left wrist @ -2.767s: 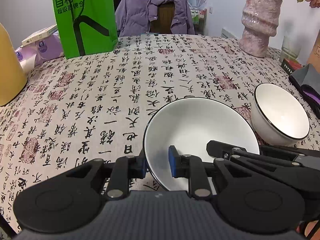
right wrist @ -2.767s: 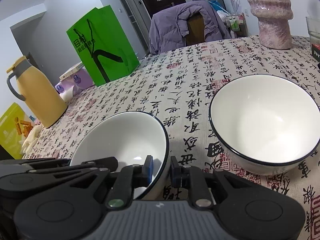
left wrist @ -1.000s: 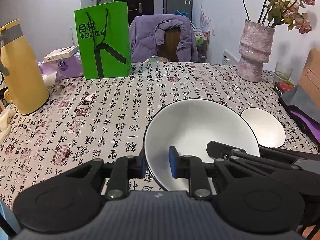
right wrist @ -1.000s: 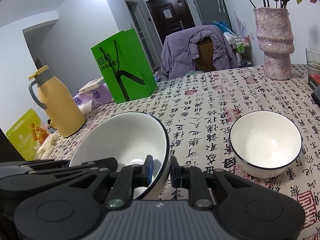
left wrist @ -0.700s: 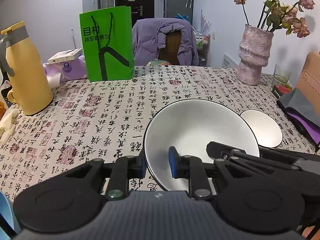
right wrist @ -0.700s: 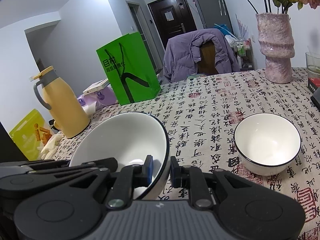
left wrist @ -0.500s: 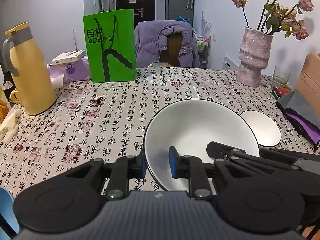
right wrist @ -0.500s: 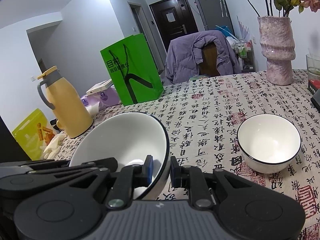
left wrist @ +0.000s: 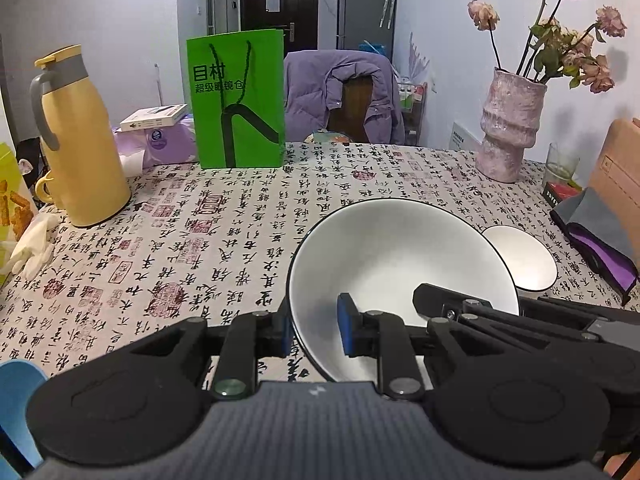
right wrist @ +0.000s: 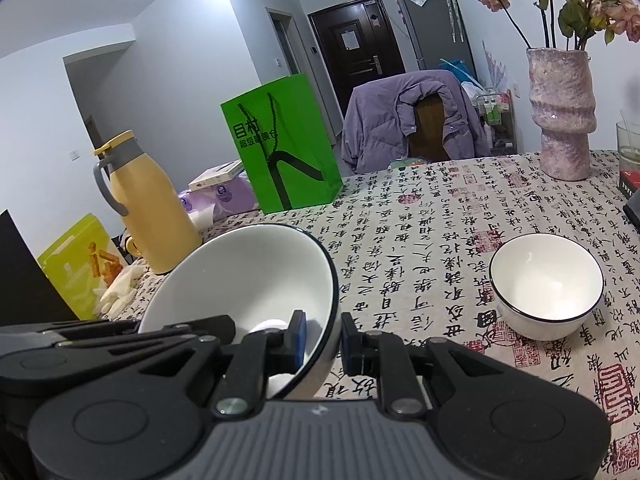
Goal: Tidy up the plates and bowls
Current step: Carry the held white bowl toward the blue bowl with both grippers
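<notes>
A large white bowl (left wrist: 400, 264) with a thin black rim, glossy and deep, is held tilted above the surface (left wrist: 240, 216), the left gripper (left wrist: 312, 330) pinching its near-left rim between blue-padded fingers (left wrist: 345, 322) and the right gripper (right wrist: 322, 336) clamped on the opposite rim, one pad inside and one outside. Just beyond the large bowl to its right, a smaller matching bowl (right wrist: 546, 284) sits upright on the cloth, which is printed with black calligraphy and red seal stamps. Farther from the large bowl stand a matte yellow jug (left wrist: 80, 140) with a grey handle, a green paper bag (left wrist: 238, 100) printed "目村", and a rough, ridged pink vase (left wrist: 510, 124) of dried roses.
</notes>
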### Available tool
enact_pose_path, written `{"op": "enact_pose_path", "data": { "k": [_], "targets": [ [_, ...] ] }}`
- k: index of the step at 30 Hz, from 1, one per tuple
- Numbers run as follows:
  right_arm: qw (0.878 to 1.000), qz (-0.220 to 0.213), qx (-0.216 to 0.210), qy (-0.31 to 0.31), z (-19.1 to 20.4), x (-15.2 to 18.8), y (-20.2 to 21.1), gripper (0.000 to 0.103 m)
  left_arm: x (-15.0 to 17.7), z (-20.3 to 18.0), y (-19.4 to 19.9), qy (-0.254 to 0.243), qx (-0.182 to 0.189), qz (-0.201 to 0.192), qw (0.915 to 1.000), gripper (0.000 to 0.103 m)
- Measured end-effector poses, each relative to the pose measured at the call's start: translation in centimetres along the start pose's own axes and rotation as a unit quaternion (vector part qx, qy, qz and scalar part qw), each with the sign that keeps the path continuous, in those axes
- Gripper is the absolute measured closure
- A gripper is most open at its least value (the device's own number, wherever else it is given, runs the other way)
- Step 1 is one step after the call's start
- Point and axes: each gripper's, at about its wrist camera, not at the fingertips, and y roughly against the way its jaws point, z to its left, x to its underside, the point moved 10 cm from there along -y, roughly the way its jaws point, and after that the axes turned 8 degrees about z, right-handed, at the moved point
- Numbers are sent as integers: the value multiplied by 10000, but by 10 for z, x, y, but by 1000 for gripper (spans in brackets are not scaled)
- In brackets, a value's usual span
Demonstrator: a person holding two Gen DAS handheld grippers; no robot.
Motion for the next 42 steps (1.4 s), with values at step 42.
{"op": "enact_pose_path", "data": {
  "k": [42],
  "targets": [
    [9993, 52, -123, 362, 79, 21, 7, 86, 27, 70, 45, 433, -63, -144, 9989, 82]
  ]
}}
